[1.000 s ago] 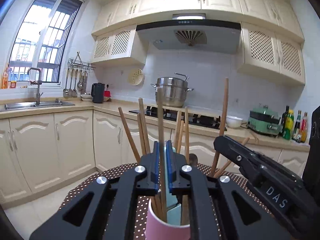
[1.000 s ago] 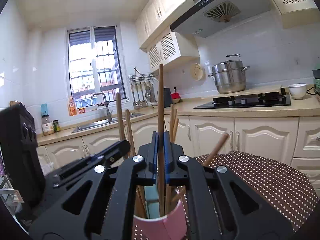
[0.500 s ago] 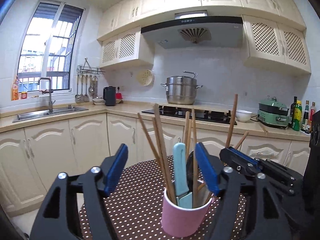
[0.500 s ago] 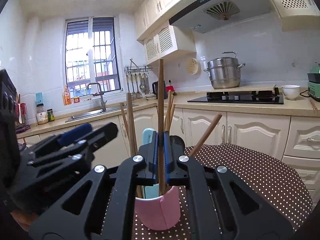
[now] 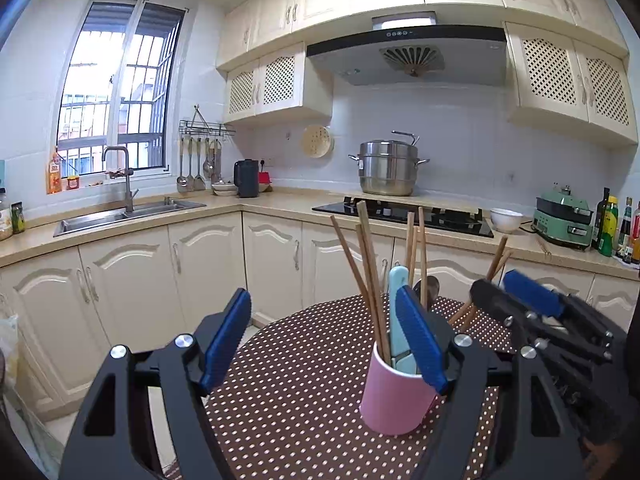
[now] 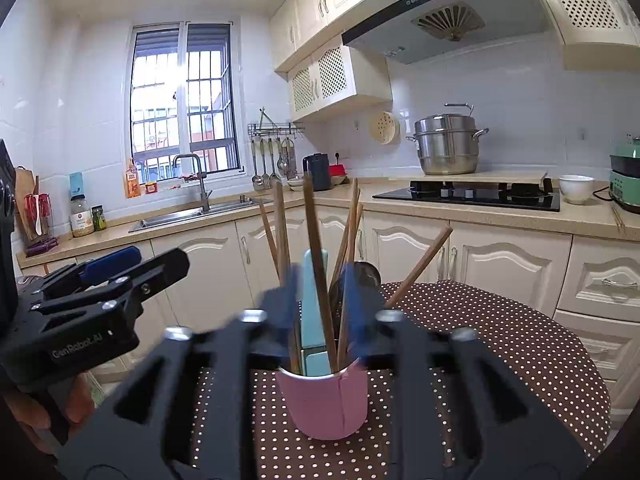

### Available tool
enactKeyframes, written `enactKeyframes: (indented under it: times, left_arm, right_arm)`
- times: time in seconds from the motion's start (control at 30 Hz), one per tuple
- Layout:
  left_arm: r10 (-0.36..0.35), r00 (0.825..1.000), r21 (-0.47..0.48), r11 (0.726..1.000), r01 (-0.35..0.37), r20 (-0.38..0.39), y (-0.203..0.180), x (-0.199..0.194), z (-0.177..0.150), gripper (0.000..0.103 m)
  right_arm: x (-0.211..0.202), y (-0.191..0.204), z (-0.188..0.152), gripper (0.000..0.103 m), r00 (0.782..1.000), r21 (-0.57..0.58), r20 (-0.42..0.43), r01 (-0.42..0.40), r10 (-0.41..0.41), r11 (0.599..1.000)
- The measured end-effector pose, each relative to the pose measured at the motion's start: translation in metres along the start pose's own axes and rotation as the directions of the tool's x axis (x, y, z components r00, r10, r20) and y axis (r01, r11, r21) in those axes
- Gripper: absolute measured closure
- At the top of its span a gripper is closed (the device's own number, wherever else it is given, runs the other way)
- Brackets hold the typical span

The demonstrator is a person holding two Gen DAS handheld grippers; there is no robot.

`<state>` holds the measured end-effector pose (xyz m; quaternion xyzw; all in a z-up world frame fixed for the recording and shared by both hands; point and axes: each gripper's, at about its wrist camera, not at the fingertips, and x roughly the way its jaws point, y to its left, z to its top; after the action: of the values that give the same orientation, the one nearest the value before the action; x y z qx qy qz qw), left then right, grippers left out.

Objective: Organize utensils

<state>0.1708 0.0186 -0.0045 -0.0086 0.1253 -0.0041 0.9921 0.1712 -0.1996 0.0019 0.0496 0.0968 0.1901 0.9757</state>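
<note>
A pink cup [image 5: 394, 396] [image 6: 324, 400] stands on the dotted round table [image 5: 300, 380] and holds several wooden chopsticks [image 5: 372, 280], a light blue utensil [image 5: 398, 312] and a dark spoon [image 6: 366, 272]. My left gripper [image 5: 324, 336] is opening wide, with nothing between its blue pads; the cup sits just behind its right finger. My right gripper [image 6: 320, 304] is blurred and opening. One upright chopstick [image 6: 316, 240] in the cup stands between its pads, which are off it. Each gripper shows in the other's view, the right gripper [image 5: 532, 308] and the left gripper [image 6: 108, 280].
Cream cabinets run behind the table, with a sink [image 5: 128, 216] on the left, a black hob [image 5: 404, 216] and a steel pot [image 5: 388, 168]. A green cooker [image 5: 564, 220] and bottles stand at the right. A person's hand [image 6: 24, 412] holds the left gripper.
Both grippers were shut on upright chopsticks over the cup. The left opened first and drew back to the left; the right has just opened off its chopstick, which stays in the cup.
</note>
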Motion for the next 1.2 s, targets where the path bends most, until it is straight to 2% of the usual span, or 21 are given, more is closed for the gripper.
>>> enactKeyframes:
  times: [0.03, 0.1, 0.37, 0.63, 0.93, 1.2]
  left_arm:
    - [0.003, 1.0, 0.002, 1.0, -0.003, -0.004, 0.002, -0.005, 0.001, 0.029]
    - [0.007, 1.0, 0.001, 1.0, -0.007, -0.005, 0.003, -0.013, 0.004, 0.028]
    - [0.0, 0.999, 0.011, 1.0, 0.0, 0.043, 0.003, -0.068, 0.013, 0.021]
    - [-0.008, 0.997, 0.026, 1.0, 0.005, 0.083, -0.005, -0.118, 0.016, 0.015]
    - [0.0, 0.994, 0.043, 0.999, -0.004, 0.106, -0.018, -0.158, 0.011, 0.015]
    - [-0.013, 0.992, 0.036, 0.999, 0.008, 0.123, -0.02, -0.181, 0.011, 0.015]
  right_arm:
    - [-0.005, 0.001, 0.001, 0.053, 1.0, 0.002, 0.01, 0.0, 0.0, 1.0]
    - [-0.012, 0.003, 0.004, 0.053, 1.0, 0.004, 0.012, 0.007, -0.007, 1.0]
    - [-0.059, 0.013, 0.017, 0.044, 0.999, 0.043, 0.021, 0.033, -0.034, 0.999]
    - [-0.115, 0.042, 0.028, 0.03, 0.997, -0.012, 0.05, 0.066, -0.065, 0.998]
    - [-0.161, 0.058, 0.024, 0.025, 0.989, -0.05, 0.071, 0.137, -0.133, 0.989]
    - [-0.184, 0.061, 0.025, 0.023, 0.985, -0.055, 0.078, 0.155, -0.151, 0.986]
